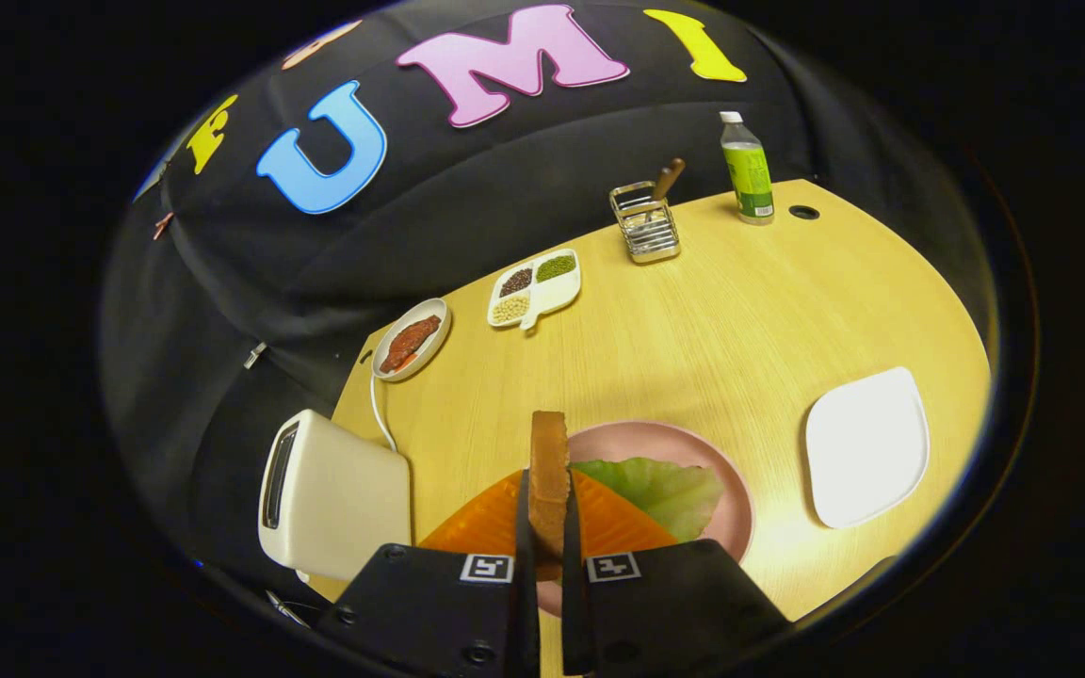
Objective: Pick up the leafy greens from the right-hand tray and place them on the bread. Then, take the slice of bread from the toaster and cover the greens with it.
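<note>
Gripping a bread slice (549,476) edge-up, the gripper (549,527) has both fingers pressed on its faces. Below it, a pink plate (641,438) carries an orange slice (613,527) with the greens (665,490) on it, at 1 o'clock from the fingers. Toaster (331,494) stands at 9 o'clock, just beside the plate. White tray (867,447) lies at 3 o'clock on the table (721,320), well apart.

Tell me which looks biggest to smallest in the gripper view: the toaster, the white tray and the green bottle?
1. Toaster, though it sits nearest the camera, which inflates it.
2. White tray, nearly as big; these two are a close call.
3. Green bottle, smallest, but farthest away.
The gripper is shut on the bread slice.
</note>
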`<action>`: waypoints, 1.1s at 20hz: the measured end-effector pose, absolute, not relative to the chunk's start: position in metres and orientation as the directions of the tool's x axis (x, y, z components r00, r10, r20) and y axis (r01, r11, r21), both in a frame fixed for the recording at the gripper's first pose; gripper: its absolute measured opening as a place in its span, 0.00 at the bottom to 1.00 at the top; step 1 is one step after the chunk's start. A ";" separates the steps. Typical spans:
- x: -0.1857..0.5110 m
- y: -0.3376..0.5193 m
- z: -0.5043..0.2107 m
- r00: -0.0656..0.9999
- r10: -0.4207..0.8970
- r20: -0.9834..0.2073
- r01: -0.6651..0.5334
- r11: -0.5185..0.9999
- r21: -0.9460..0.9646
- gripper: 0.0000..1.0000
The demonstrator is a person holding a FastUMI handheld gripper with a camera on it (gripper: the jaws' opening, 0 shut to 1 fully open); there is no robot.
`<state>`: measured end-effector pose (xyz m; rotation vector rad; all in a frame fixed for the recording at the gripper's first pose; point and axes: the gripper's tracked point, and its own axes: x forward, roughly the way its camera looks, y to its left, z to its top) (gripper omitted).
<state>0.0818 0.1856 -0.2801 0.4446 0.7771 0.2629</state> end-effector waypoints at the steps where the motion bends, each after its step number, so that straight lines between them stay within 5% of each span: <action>1: 0.082 0.180 -0.282 0.688 0.378 -0.619 -0.052 0.877 0.478 0.13; 8: 0.072 0.144 -0.309 0.679 0.277 -0.680 -0.016 0.932 0.363 0.45; 15: 0.067 0.125 -0.308 0.695 0.223 -0.683 -0.032 0.959 0.281 0.99; 22: 0.063 0.104 -0.247 0.800 0.170 -0.576 -0.100 0.983 0.151 0.99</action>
